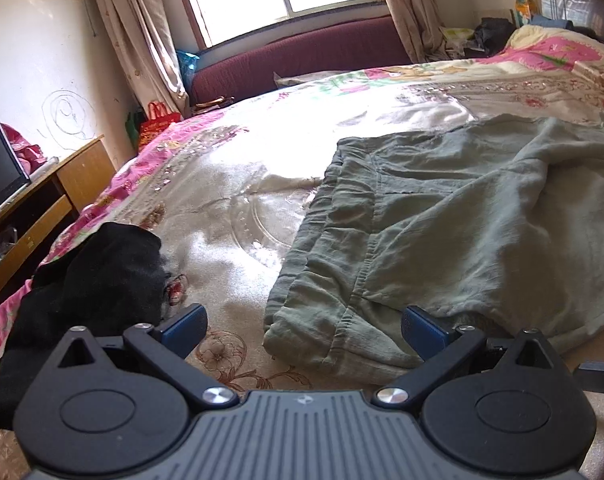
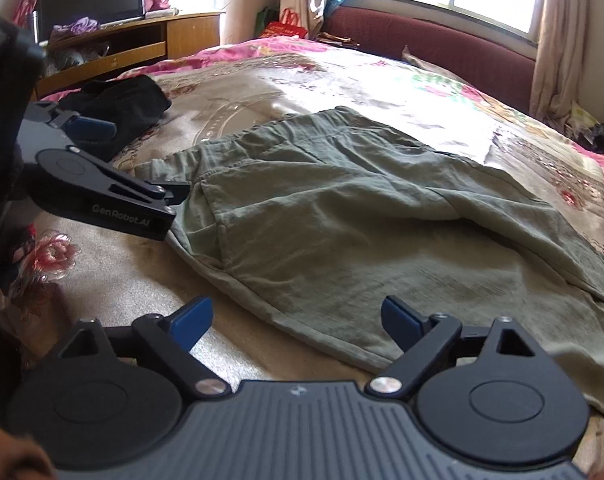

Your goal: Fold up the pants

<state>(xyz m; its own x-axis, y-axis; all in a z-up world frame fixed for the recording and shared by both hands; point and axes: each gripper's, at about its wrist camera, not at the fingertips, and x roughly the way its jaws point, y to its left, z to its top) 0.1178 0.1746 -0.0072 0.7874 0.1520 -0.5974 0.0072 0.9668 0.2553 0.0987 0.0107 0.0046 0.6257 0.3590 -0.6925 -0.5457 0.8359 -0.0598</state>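
Grey-green pants (image 1: 441, 232) lie spread on the bed, waistband toward the left; they also show in the right wrist view (image 2: 361, 224). My left gripper (image 1: 303, 330) is open and empty, its blue pads either side of the near waistband corner. It also shows from the side in the right wrist view (image 2: 142, 160), by the waistband. My right gripper (image 2: 298, 320) is open and empty, low over the pants' near edge.
A black garment (image 1: 90, 280) lies on the bed's left part; it also shows in the right wrist view (image 2: 118, 100). The floral bedspread (image 1: 242, 168) covers the bed. A wooden desk (image 1: 42, 200) with a monitor stands left. A maroon window seat (image 1: 302, 56) is behind.
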